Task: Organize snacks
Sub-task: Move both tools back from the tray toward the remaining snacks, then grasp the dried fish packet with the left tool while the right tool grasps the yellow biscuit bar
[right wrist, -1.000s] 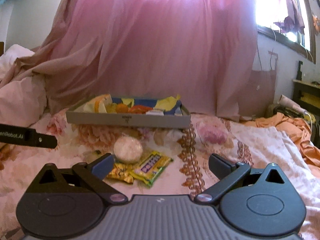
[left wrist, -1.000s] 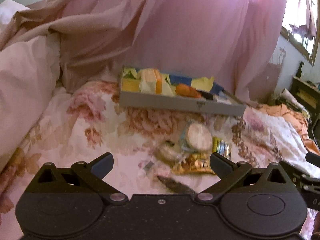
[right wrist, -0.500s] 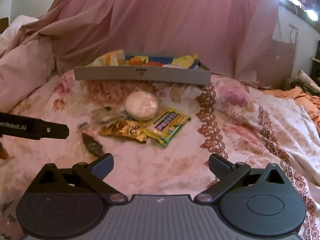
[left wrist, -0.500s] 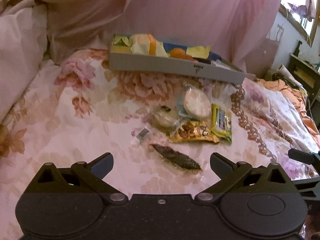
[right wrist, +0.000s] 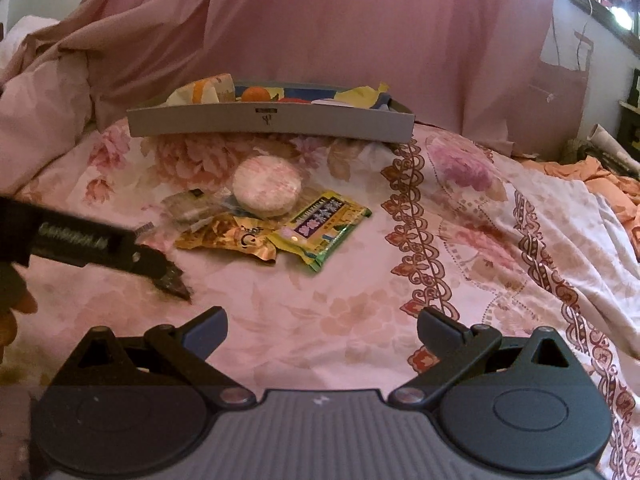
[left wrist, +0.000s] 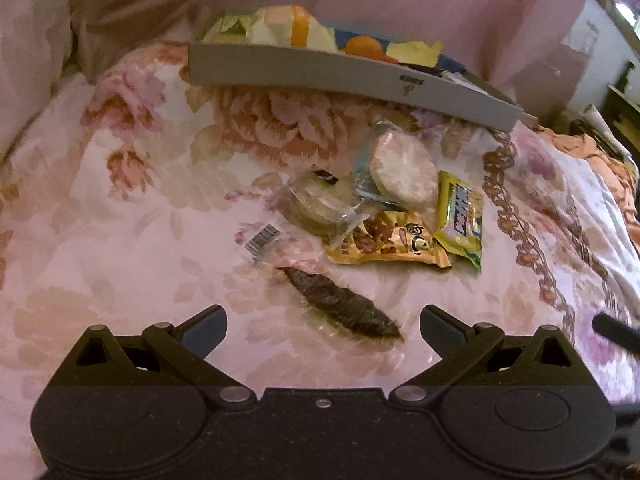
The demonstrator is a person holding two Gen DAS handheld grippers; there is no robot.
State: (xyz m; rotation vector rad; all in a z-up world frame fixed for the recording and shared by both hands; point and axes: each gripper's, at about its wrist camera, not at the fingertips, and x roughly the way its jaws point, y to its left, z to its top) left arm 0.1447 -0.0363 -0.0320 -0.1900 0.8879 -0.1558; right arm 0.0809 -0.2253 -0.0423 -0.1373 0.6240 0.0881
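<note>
Loose snacks lie on a floral bedspread in front of a grey box (left wrist: 352,76) (right wrist: 272,122) that holds several snacks. Nearest my left gripper (left wrist: 323,322) is a dark dried snack in clear wrap (left wrist: 342,304) (right wrist: 172,278), just ahead of the open, empty jaws. Behind it lie a gold packet (left wrist: 386,242) (right wrist: 228,236), a yellow-green packet (left wrist: 460,216) (right wrist: 320,228), a round pale cake (left wrist: 402,172) (right wrist: 267,186) and a clear-wrapped biscuit (left wrist: 316,202) (right wrist: 188,208). My right gripper (right wrist: 322,326) stands open over bare bedspread, right of the pile.
A small barcode wrapper (left wrist: 262,240) lies left of the dark snack. Pink curtains hang behind the box, and a bunched quilt (right wrist: 44,92) rises at the left. Orange cloth (right wrist: 592,172) and furniture sit at the far right. A person's hand (right wrist: 12,308) shows at the left edge.
Both grippers have tilted down and moved in toward the snack pile. The left one now hangs right over the dark snack, whose tip it hides in the right wrist view.
</note>
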